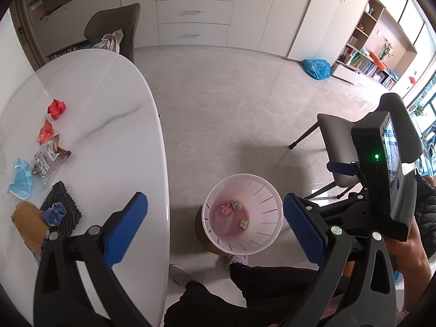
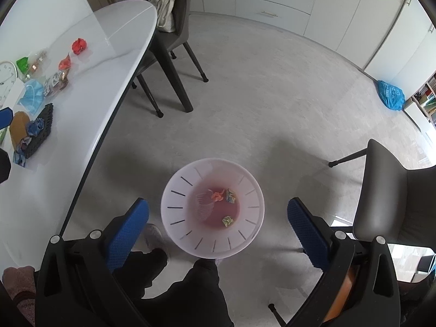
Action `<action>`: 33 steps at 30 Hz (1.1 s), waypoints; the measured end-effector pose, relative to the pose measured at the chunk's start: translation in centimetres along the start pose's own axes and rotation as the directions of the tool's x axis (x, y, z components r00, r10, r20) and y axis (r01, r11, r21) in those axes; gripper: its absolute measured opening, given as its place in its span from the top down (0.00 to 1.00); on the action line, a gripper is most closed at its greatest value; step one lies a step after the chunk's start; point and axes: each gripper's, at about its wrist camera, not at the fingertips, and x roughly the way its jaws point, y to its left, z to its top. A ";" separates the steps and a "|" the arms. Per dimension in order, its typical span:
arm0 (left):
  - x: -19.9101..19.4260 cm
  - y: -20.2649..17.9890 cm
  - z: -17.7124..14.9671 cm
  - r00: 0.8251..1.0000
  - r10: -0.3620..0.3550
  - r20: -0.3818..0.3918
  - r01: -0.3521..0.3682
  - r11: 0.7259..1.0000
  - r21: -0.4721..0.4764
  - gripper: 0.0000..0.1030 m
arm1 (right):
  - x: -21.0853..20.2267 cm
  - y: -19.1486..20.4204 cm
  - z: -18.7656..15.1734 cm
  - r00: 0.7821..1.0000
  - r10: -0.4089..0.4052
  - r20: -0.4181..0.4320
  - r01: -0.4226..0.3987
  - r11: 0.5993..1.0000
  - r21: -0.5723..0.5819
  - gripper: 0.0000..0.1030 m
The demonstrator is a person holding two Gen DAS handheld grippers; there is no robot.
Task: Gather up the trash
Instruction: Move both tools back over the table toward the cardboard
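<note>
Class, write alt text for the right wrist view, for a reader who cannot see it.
The open right tool points down at a white slotted bin on the floor, which holds a few crumpled scraps. At left, a white table carries more litter: a red paper ball, a blue mask and wrappers.

1. Left gripper (image 1: 215,227): black plastic frame, silver screws, blue ribbed finger pads.
2. Right gripper (image 2: 218,226): matching black frame and blue pads; its black body shows a small green light.
3. Person wears black trousers (image 2: 190,294) and pale shoes.
</note>
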 end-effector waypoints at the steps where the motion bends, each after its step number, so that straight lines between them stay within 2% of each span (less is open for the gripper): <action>1: 0.0 0.2 -0.1 1.000 0.002 0.000 -0.002 1.000 -0.002 0.07 | 0.0 0.1 0.0 1.000 0.000 -0.002 0.000 1.000 -0.003 0.02; 6: -0.8 1.6 -0.4 0.999 0.035 0.014 -0.034 0.999 -0.029 0.07 | -0.4 1.4 0.3 1.000 0.005 0.000 -0.005 1.000 -0.031 0.02; 12: -2.6 6.1 -1.7 0.994 0.107 0.028 -0.103 0.985 -0.139 0.07 | -0.8 4.7 1.7 1.000 0.028 0.009 -0.027 0.993 -0.116 0.02; 17: -4.6 11.2 -4.2 0.978 0.208 0.026 -0.197 0.954 -0.228 0.07 | -0.6 9.1 3.2 0.997 0.075 0.016 -0.070 0.977 -0.202 0.02; 22: -6.1 16.2 -7.2 0.963 0.270 0.018 -0.251 0.918 -0.307 0.07 | -0.1 15.0 4.7 0.991 0.137 0.002 -0.130 0.945 -0.302 0.02; 25: -6.5 18.8 -8.8 0.951 0.309 0.024 -0.292 0.918 -0.267 0.07 | 0.2 18.5 5.5 0.985 0.170 -0.014 -0.164 0.919 -0.358 0.02; 29: -6.0 22.2 -9.9 0.925 0.380 0.023 -0.377 0.921 -0.097 0.07 | 0.4 22.3 6.0 0.983 0.181 -0.025 -0.175 0.891 -0.419 0.02; 33: -4.9 24.5 -10.2 0.923 0.383 0.022 -0.383 0.920 0.086 0.07 | 0.8 24.9 6.4 0.985 0.169 -0.040 -0.169 0.879 -0.446 0.02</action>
